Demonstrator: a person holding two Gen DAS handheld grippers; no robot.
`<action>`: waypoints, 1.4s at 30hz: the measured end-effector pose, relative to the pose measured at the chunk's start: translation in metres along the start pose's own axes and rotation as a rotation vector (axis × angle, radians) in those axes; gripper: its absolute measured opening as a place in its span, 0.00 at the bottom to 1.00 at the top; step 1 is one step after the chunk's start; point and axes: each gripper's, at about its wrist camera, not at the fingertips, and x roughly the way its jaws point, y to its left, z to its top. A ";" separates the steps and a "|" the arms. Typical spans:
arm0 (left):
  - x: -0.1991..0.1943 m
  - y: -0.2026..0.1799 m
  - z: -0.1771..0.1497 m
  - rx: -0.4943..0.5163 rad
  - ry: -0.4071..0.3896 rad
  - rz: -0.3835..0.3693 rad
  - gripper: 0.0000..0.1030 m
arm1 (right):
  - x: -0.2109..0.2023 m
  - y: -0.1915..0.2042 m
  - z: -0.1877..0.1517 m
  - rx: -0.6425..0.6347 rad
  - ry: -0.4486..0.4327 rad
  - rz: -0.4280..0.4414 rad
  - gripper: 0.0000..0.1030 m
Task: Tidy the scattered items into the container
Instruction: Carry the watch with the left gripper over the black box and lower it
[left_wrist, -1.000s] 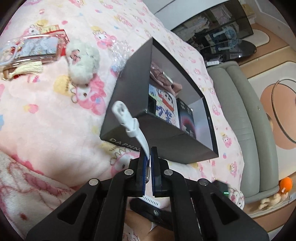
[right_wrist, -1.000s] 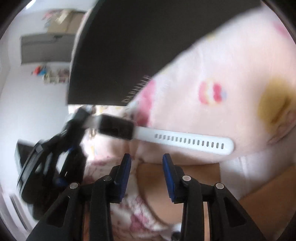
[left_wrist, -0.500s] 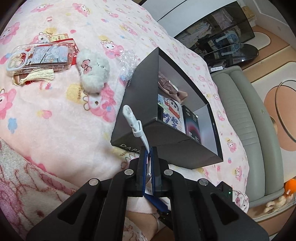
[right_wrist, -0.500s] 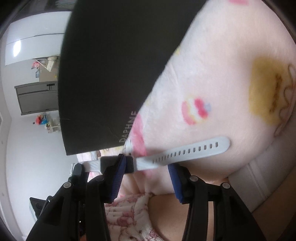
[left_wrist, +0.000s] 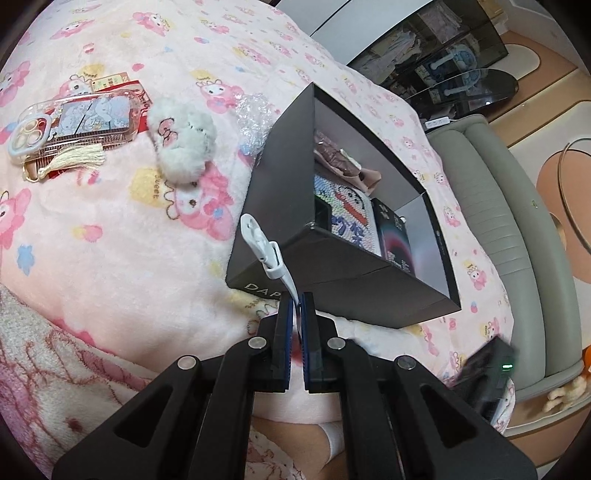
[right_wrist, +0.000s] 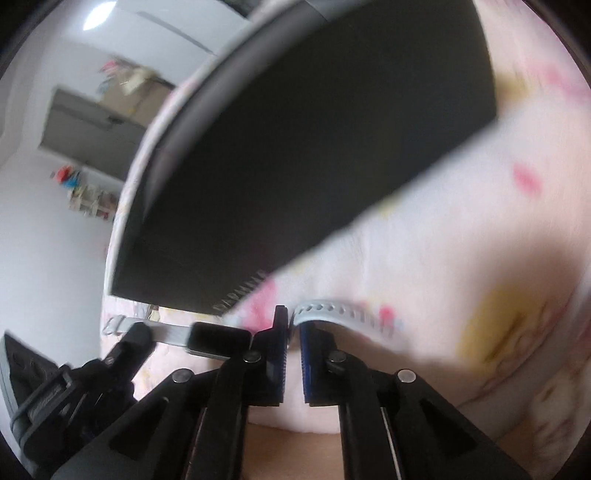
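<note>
A white-strapped smartwatch is held between both grippers in front of the black box (left_wrist: 280, 206). My left gripper (left_wrist: 295, 306) is shut on the watch's buckle strap (left_wrist: 266, 251), which sticks up against the box's near corner. My right gripper (right_wrist: 291, 325) is shut on the perforated strap (right_wrist: 343, 310), with the black watch body (right_wrist: 218, 339) to its left. The box's dark side wall (right_wrist: 295, 147) fills the right wrist view. The box holds a beaded phone case (left_wrist: 347, 218), a dark card and a pinkish item.
On the pink blanket lie a clear phone case with a tassel (left_wrist: 74, 129), a fluffy white plush (left_wrist: 184, 144) and crumpled clear wrap (left_wrist: 251, 114). A grey sofa (left_wrist: 517, 229) stands beyond the bed on the right.
My right gripper has closed on the perforated strap, which it only straddled before. My left gripper keeps its hold on the buckle strap, and the view has drawn back a little from the box.
</note>
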 end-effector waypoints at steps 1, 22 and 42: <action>-0.001 -0.001 0.000 0.000 0.003 -0.008 0.02 | -0.012 0.006 0.004 -0.057 -0.038 -0.003 0.02; 0.026 -0.112 0.102 0.176 -0.008 -0.100 0.02 | -0.006 0.135 0.121 -0.343 -0.140 0.053 0.02; 0.151 -0.075 0.161 0.045 0.266 0.018 0.23 | 0.160 0.090 0.190 -0.202 0.198 -0.099 0.07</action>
